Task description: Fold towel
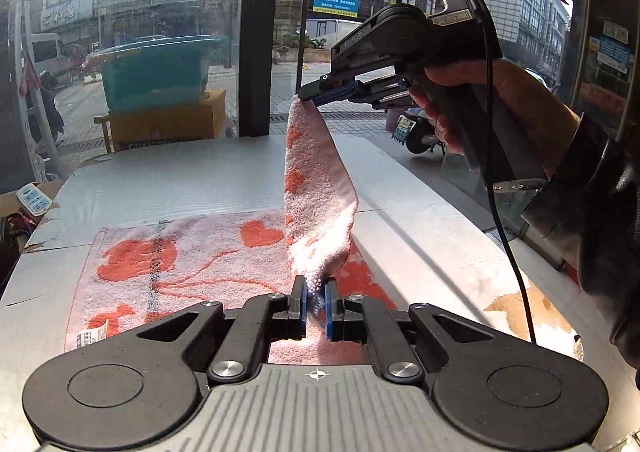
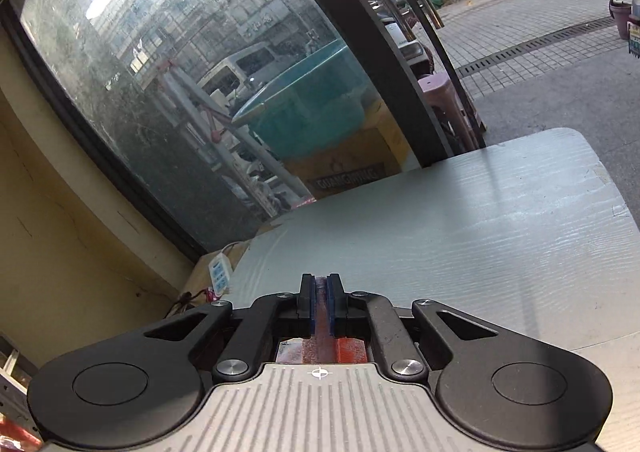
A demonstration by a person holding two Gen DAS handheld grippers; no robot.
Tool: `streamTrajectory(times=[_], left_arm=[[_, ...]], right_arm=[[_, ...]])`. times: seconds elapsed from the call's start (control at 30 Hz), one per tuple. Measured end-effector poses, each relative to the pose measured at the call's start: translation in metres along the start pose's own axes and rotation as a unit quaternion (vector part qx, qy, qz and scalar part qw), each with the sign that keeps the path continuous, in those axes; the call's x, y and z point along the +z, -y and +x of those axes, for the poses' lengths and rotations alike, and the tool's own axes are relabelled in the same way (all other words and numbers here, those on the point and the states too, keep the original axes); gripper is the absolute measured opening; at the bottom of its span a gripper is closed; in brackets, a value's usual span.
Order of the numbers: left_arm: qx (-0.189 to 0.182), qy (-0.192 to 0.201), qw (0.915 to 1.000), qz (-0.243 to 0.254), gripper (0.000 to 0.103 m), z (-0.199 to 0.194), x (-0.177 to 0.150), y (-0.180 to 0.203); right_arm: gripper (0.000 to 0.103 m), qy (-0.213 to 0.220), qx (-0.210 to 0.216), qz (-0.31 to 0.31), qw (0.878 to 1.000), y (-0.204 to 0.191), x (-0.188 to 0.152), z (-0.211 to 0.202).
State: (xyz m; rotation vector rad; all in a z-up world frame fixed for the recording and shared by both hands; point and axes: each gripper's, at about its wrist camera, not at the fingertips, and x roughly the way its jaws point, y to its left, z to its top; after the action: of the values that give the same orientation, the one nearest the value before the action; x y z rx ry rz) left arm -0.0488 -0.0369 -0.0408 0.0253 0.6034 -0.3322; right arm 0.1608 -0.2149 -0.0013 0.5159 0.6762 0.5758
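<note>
A pink towel [image 1: 192, 252] with orange hearts lies partly flat on the grey table [image 1: 180, 176]. Its right end is lifted off the table into a hanging strip [image 1: 316, 188]. My left gripper [image 1: 316, 288] is shut on the near corner of that strip. My right gripper [image 1: 306, 95], held by a hand, is raised over the table and shut on the far corner. In the right wrist view my right gripper [image 2: 319, 284] shows a thin edge of towel [image 2: 320, 316] pinched between its blue pads, with more towel [image 2: 348, 350] hanging below.
A large window stands beyond the table's far edge, with a dark frame post [image 1: 256, 32]. A white power strip [image 1: 34, 198] lies off the table's left side, also seen as power strip [image 2: 218, 272]. A black cable [image 1: 504, 220] hangs from the right gripper.
</note>
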Motion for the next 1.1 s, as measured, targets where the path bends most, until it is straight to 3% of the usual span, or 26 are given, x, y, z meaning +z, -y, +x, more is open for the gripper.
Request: streamTrajectory(times=[0.3,0.53,0.93,1.1], left_arm=[[0.042,0.017,0.9978,-0.049,0.008,-0.026,-0.005,-0.061],[0.070,0.004,0.9938,-0.087,0.008,-0.035,-0.016,-0.094],[0.099,-0.046,0.9859,-0.126,0.010,-0.030,-0.045,-0.128],[0.118,-0.045,0.9834,-0.130,0.018,-0.029,-0.049,-0.141]], right_arm=[[0.006,-0.020,0.029,-0.011,0.999,-0.054,-0.006,0.051],[0.006,-0.054,0.034,-0.026,0.998,-0.082,-0.014,0.098],[0.006,-0.124,0.014,-0.044,0.991,-0.096,-0.040,0.178],[0.007,-0.139,0.022,-0.038,0.989,-0.095,-0.046,0.190]])
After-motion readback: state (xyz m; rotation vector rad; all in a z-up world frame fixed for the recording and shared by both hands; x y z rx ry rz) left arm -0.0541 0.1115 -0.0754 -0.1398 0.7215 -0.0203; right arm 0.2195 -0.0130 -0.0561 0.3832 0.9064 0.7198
